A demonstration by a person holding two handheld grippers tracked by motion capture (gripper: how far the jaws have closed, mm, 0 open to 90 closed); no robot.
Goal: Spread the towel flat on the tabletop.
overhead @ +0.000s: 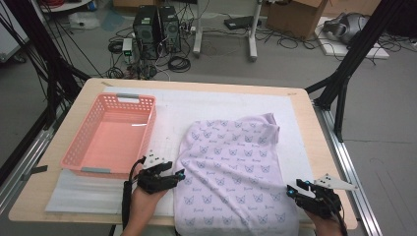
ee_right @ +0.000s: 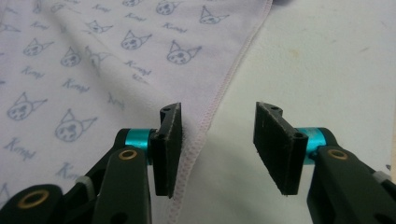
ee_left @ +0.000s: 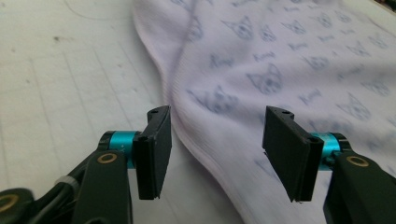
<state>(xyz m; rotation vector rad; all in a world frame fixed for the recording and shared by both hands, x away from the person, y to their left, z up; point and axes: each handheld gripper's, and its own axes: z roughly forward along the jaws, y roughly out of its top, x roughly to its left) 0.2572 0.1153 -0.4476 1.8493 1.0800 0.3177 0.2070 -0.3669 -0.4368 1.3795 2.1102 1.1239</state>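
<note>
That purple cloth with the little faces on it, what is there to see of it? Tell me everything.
The cloth is a pale lilac, soft-looking knit printed all over with small blue-grey cat faces and script words. It lies spread, lightly wrinkled, on the white mat, its near end reaching the table's front edge and its far corner folded over. Its hem is stitched. The left gripper and right gripper each straddle a side edge, jaws open, neither yet pinching it.

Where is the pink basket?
In the high view, the pink basket sits on the table's left side, just left of the kitty-print cloth and beyond the left gripper.
</note>
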